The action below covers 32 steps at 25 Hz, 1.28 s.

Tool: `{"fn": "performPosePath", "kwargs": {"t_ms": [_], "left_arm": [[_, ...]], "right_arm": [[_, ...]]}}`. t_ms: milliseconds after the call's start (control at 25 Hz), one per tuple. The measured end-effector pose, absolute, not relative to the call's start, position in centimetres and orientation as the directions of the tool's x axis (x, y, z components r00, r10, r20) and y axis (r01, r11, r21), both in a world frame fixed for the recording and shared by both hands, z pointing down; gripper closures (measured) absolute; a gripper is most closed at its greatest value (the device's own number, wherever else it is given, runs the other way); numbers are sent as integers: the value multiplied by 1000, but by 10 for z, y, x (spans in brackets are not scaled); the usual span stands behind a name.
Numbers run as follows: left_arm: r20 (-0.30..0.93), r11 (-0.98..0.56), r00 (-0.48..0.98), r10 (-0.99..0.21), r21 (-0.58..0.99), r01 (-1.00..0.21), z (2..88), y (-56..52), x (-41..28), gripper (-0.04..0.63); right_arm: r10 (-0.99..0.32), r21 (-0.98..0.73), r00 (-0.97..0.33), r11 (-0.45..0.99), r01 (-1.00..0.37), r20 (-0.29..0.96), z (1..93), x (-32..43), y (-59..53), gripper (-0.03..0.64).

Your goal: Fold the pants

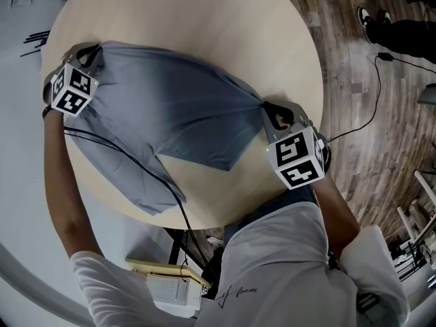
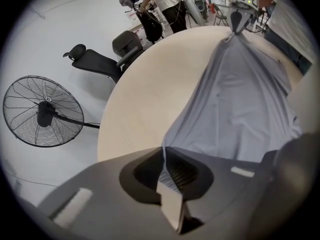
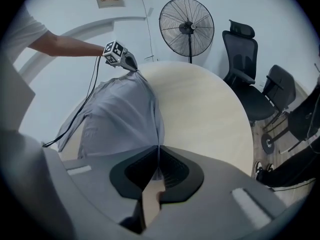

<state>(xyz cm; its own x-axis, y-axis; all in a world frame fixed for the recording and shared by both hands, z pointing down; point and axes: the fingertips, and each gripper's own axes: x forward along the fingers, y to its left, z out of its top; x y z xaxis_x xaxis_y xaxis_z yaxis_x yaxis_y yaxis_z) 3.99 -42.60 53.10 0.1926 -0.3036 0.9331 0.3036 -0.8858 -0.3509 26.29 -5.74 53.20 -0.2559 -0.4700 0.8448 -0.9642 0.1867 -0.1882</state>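
Grey pants [image 1: 170,114] lie spread on a round beige table [image 1: 204,19], pulled taut between my two grippers. At the table's left edge, my left gripper [image 1: 92,52] is shut on one corner of the cloth; in the left gripper view the fabric [image 2: 240,99] runs straight out of the closed jaws of my left gripper [image 2: 164,151]. At the right edge my right gripper [image 1: 267,107] is shut on the opposite corner, and in its own view the pants [image 3: 120,114] bunch into the closed tips of my right gripper [image 3: 158,151]. One leg hangs over the near table edge.
A black cable [image 1: 136,162] trails from the left gripper across the pants and off the table. A standing fan [image 2: 42,111] and black office chairs [image 3: 245,69] stand beside the table. A person [image 2: 165,4] stands beyond it. Wooden floor [image 1: 354,60] lies to the right.
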Motion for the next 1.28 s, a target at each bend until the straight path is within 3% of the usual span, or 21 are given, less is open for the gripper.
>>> {"fn": "performPosePath", "kwargs": {"t_ms": [360, 1280], "left_arm": [[874, -858, 207, -439, -476, 191, 499, -442, 23, 531], [823, -823, 283, -493, -546, 153, 452, -409, -29, 531]], "right_arm": [[-518, -250, -347, 249, -936, 782, 489, 244, -48, 614], [-526, -285, -453, 370, -884, 720, 410, 144, 8, 614]]}}
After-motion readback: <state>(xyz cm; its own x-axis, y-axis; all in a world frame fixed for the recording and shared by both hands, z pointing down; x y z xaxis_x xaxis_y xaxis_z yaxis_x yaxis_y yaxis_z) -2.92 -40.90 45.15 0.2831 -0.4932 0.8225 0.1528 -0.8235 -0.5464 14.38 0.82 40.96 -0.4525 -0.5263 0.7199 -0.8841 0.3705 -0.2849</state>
